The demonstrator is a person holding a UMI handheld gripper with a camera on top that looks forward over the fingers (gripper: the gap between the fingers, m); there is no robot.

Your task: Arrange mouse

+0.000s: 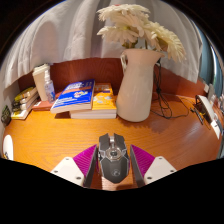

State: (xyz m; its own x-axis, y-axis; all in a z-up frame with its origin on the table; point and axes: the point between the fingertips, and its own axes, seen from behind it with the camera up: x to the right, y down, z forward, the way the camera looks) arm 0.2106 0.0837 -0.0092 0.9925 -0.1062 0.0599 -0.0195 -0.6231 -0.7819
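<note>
Grey mouse (112,157) on the desk (60,135) between the gripper (113,163) fingers, pads close at both sides, whether they press on it not clear, white vase (137,85) of pale flowers (138,27) beyond, books (85,98) ahead to the left

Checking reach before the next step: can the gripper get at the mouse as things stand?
Probably yes. The mouse sits on the wooden table right between the gripper fingers, nothing in front of it. The vase and the books lie well beyond. Whether the pads already press on it, I cannot tell.
</note>
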